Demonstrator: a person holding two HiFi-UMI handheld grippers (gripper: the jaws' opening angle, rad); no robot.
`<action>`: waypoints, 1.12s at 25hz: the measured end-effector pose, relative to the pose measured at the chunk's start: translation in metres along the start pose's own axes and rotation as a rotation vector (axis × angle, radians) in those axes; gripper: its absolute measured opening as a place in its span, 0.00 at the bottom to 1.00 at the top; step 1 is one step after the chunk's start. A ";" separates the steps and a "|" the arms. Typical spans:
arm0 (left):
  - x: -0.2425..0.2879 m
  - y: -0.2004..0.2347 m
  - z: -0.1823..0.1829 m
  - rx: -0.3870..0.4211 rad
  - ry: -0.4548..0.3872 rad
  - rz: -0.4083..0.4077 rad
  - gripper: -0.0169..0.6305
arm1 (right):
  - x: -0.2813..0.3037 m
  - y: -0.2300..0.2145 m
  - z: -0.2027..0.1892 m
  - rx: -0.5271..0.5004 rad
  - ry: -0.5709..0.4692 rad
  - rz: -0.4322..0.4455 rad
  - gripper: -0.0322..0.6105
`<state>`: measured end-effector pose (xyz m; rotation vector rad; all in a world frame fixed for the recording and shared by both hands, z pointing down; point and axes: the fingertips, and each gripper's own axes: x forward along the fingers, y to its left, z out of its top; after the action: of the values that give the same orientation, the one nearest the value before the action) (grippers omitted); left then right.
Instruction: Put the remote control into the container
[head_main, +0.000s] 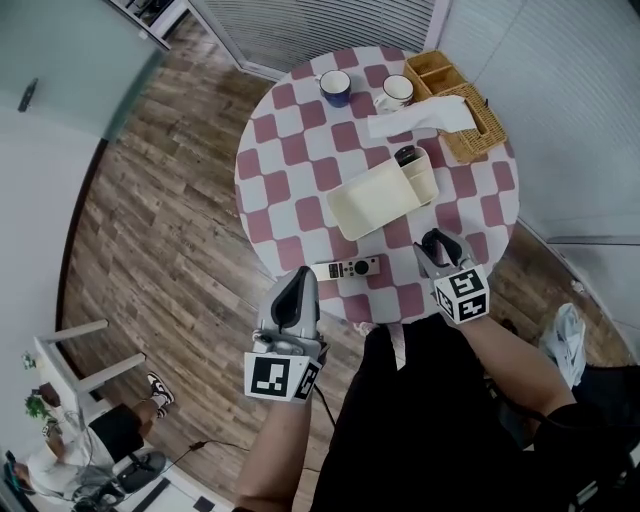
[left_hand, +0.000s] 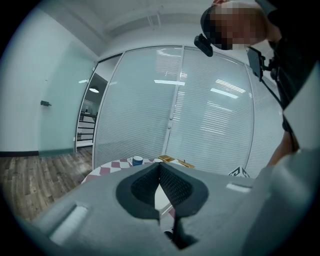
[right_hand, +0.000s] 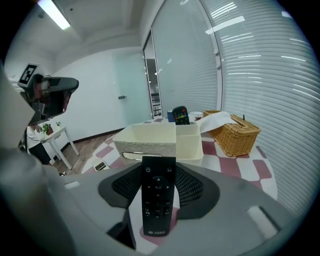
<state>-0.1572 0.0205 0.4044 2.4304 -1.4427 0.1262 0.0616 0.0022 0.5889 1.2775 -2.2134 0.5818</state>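
A black remote control (right_hand: 159, 197) stands lengthwise between the jaws of my right gripper (head_main: 437, 246), which is shut on it above the table's near right edge. Ahead of it sits the cream two-compartment container (right_hand: 150, 138) (head_main: 372, 197). Its small compartment holds another dark remote (head_main: 407, 156) standing upright. A pale silver remote (head_main: 347, 268) lies flat on the table near the front edge. My left gripper (head_main: 298, 292) hangs shut and empty just off the table's near edge, left of the silver remote; its pads (left_hand: 172, 186) meet.
The round pink-and-white checkered table (head_main: 290, 150) also carries a wicker basket (head_main: 468, 112) with white tissue (head_main: 420, 118) at the back right, plus a blue mug (head_main: 335, 87) and a white mug (head_main: 397, 92) at the back. Wooden floor lies all around.
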 end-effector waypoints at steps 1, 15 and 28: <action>0.001 -0.002 0.002 0.001 -0.006 -0.003 0.03 | -0.005 0.000 0.004 -0.009 -0.016 0.000 0.37; 0.011 -0.020 0.018 0.017 -0.028 -0.022 0.03 | -0.043 -0.004 0.049 -0.039 -0.150 0.006 0.34; 0.063 -0.043 0.043 0.029 -0.073 -0.068 0.03 | -0.061 -0.039 0.117 -0.044 -0.227 -0.027 0.34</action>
<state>-0.0932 -0.0266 0.3684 2.5287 -1.3961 0.0436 0.0963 -0.0446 0.4644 1.4083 -2.3722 0.3915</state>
